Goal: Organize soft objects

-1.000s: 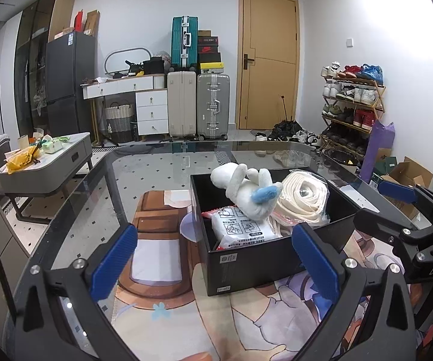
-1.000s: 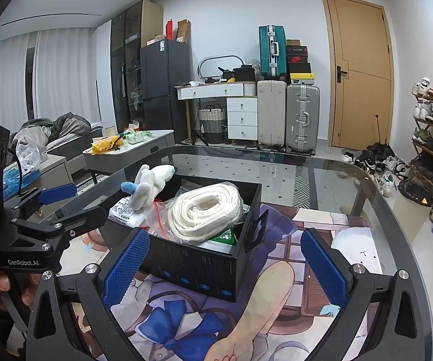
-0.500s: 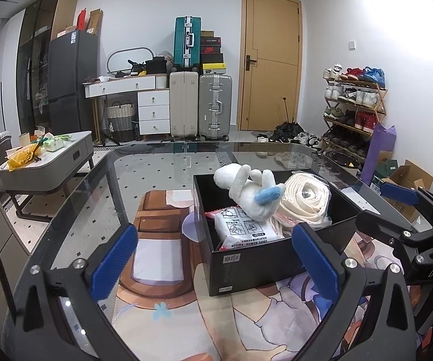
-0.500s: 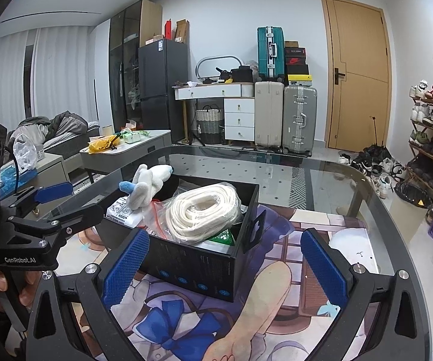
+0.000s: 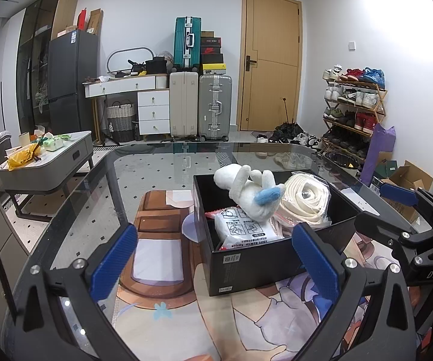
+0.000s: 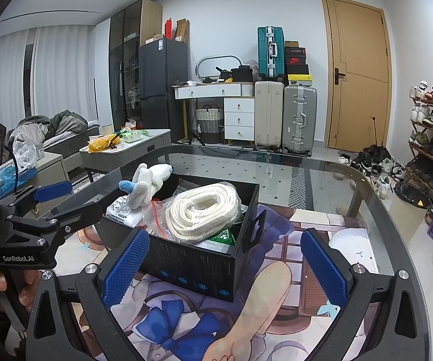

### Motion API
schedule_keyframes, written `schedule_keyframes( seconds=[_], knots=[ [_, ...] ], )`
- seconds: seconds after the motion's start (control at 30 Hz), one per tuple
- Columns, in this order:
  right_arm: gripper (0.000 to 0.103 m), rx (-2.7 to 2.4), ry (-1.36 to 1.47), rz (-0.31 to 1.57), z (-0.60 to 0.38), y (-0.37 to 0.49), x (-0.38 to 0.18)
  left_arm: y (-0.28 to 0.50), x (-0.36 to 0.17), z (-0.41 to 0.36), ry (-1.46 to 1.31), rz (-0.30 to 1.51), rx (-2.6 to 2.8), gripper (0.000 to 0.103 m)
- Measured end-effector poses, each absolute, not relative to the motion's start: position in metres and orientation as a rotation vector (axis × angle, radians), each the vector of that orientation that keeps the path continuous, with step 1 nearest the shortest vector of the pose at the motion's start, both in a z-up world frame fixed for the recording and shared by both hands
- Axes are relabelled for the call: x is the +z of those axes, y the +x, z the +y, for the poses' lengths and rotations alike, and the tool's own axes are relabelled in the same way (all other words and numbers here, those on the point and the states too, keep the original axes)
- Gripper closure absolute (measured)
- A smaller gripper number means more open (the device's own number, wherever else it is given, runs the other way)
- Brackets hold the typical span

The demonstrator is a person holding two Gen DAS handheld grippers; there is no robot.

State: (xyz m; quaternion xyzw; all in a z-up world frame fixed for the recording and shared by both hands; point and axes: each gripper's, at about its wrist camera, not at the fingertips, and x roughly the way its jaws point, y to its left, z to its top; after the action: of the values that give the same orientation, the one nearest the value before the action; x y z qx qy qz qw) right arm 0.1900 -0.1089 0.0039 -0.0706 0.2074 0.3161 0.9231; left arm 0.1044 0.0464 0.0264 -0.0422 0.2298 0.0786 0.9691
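Fluffy cloth plush toy (image 5: 248, 192) in matt black box (image 5: 264, 263) on glossy glass table (image 5: 153, 165).

from my right wrist view i read "genrobot.ai" in white on the black body of the left gripper (image 6: 52, 194), at the left edge of the frame. from my left wrist view the right gripper (image 5: 397, 198) carries "das" in white on its black body, at the right edge. the white packet (image 5: 243, 231) in the black box (image 5: 255, 264) has printed pictograms and lines of text, too small for me to read. small labels on the box's outer wall are unreadable too.
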Motion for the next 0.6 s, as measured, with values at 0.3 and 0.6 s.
schedule_keyframes(
  seconds=[0.3,0.6],
  knots=[
    [0.001,0.649,-0.146,0.426,-0.109,0.19,0.0037,0.1044,0.0266,0.0471,-0.087,0.463,0.159,0.0],
    [0.001,0.649,-0.146,0.426,-0.1087,0.1898,0.0036,0.1042,0.0265,0.0479,-0.089,0.462,0.16,0.0]
  ],
)
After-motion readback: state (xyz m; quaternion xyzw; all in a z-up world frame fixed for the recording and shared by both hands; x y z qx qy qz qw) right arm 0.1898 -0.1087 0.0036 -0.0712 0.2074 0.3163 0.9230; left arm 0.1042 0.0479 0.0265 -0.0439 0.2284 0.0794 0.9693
